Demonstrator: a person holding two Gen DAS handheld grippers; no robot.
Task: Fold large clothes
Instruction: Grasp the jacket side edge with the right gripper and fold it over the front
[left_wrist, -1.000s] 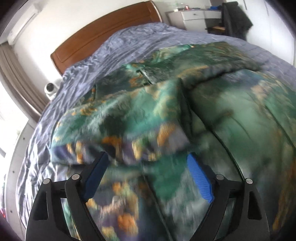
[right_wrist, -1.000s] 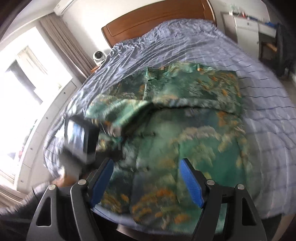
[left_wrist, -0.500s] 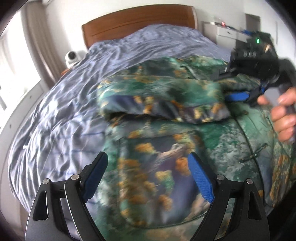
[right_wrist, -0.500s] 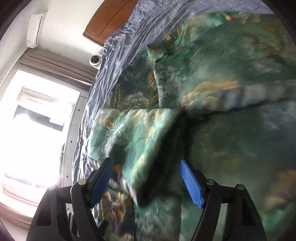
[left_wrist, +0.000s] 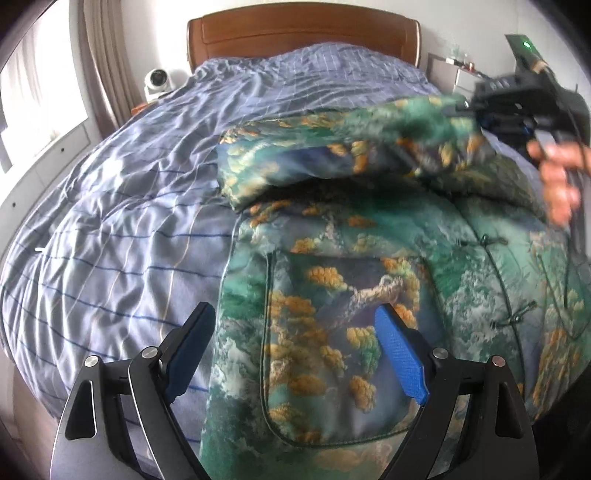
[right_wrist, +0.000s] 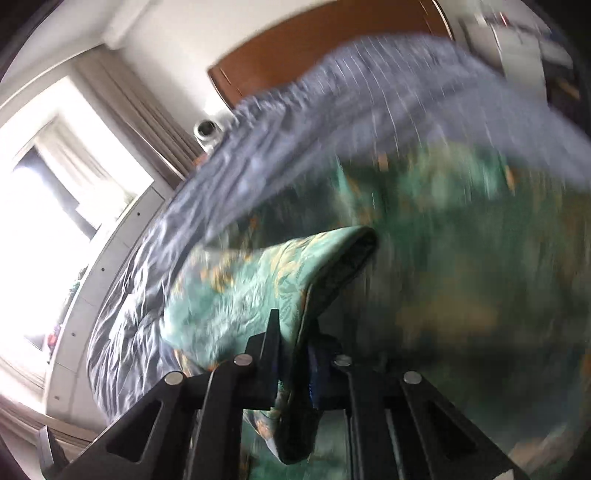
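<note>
Folding the sleeve (left_wrist: 332, 158) across the jacket (left_wrist: 369, 295): right gripper (right_wrist: 293, 369) clamps its cuff, left gripper (left_wrist: 295, 350) gapes above the pocket (left_wrist: 343, 332); next, lay it flat.

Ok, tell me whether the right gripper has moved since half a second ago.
Yes. The right gripper has risen against the headboard and shut on the sleeve.

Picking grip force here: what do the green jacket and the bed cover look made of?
Jacket: seemingly satin-like woven brocade, slight sheen, padded-looking edges, knotted cord fastenings. Bed cover: likely soft cotton, matte, heavily creased, thin grid lines. Right gripper pinches a jacket edge.
</note>
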